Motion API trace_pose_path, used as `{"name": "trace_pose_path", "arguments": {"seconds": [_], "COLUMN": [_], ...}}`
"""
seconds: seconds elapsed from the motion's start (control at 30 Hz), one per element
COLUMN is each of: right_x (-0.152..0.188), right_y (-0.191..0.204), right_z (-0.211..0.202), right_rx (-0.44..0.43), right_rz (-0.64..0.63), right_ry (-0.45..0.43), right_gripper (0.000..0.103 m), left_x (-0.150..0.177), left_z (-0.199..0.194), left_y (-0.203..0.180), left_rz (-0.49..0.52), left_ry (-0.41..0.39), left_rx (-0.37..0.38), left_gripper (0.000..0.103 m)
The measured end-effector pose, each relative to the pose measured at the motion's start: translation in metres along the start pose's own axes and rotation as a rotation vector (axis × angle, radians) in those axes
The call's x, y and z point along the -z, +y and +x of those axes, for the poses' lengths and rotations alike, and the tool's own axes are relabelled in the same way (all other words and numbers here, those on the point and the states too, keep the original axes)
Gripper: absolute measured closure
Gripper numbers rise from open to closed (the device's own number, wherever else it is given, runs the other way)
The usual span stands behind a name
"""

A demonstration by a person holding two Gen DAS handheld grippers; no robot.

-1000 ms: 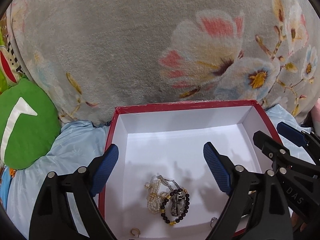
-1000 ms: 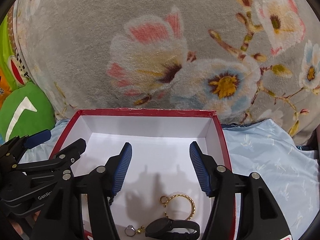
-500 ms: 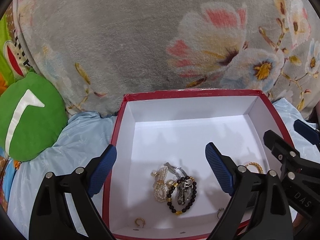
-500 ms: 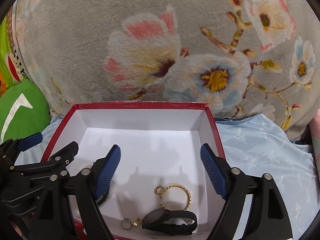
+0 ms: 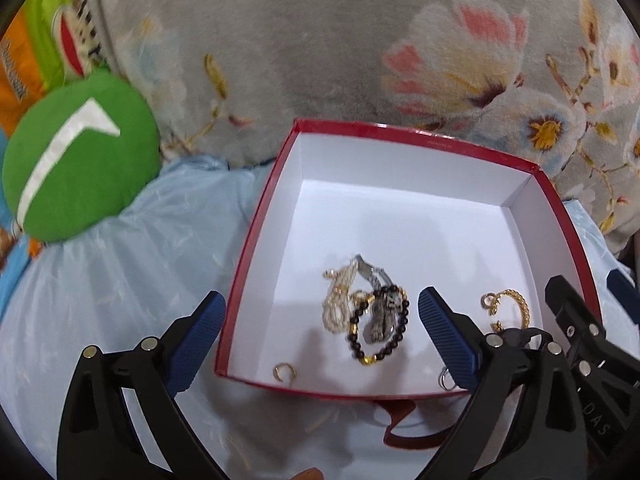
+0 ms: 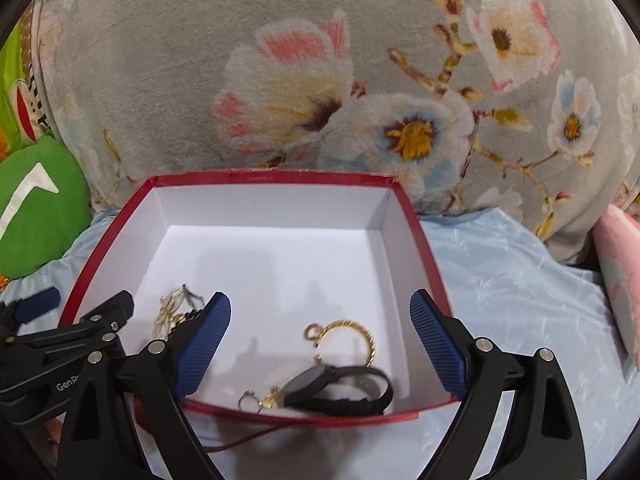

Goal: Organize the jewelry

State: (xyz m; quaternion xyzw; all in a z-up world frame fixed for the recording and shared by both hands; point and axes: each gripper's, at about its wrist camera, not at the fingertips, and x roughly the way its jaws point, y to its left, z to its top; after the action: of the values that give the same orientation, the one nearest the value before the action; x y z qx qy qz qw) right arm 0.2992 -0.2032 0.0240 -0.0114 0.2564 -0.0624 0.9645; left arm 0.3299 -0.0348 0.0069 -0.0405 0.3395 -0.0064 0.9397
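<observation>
A red box with a white inside point(image 5: 256, 256) point(image 6: 428, 256) holds the jewelry. In it lie a pearl strand point(image 5: 336, 300), a dark bead bracelet point(image 5: 380, 328), a gold chain bracelet point(image 5: 516, 308) point(image 6: 360, 336), a black watch point(image 6: 336, 388), a small gold ring point(image 5: 284, 372) and a silver ring point(image 6: 246, 398). My left gripper point(image 5: 320, 332) is open and empty above the box's near left edge. My right gripper point(image 6: 320, 340) is open and empty above the box's near side, over the watch.
The box sits on a pale blue sheet point(image 5: 120, 280) point(image 6: 520, 300). A grey floral blanket point(image 5: 320, 40) rises behind it. A green round cushion point(image 5: 76, 160) lies at the left. A pink pillow edge point(image 6: 620, 272) shows at the right.
Both grippers have drawn back and up from the box, so its near rim now shows. The right gripper's jaws have opened wider. The jewelry has not moved.
</observation>
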Motion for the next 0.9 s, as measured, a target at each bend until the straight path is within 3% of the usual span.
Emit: {"name": "trace_pose_path", "arguments": {"seconds": [0.3, 0.53, 0.9], "right_x": [0.011, 0.010, 0.007], "right_y": [-0.008, -0.010, -0.011], "right_z": [0.005, 0.001, -0.015], "right_rx": [-0.034, -0.059, -0.054], "right_rz": [0.043, 0.049, 0.034], "right_ry": [0.010, 0.021, 0.051], "right_gripper": [0.014, 0.013, 0.013], "left_x": [0.003, 0.002, 0.001], "left_z": [0.001, -0.012, -0.035], "left_y": [0.017, 0.007, -0.008], "left_rz": [-0.035, 0.028, 0.080], "left_ry": [-0.032, -0.066, -0.052], "left_rx": [-0.039, -0.069, -0.070], "left_gripper": [0.008, 0.008, 0.008]}}
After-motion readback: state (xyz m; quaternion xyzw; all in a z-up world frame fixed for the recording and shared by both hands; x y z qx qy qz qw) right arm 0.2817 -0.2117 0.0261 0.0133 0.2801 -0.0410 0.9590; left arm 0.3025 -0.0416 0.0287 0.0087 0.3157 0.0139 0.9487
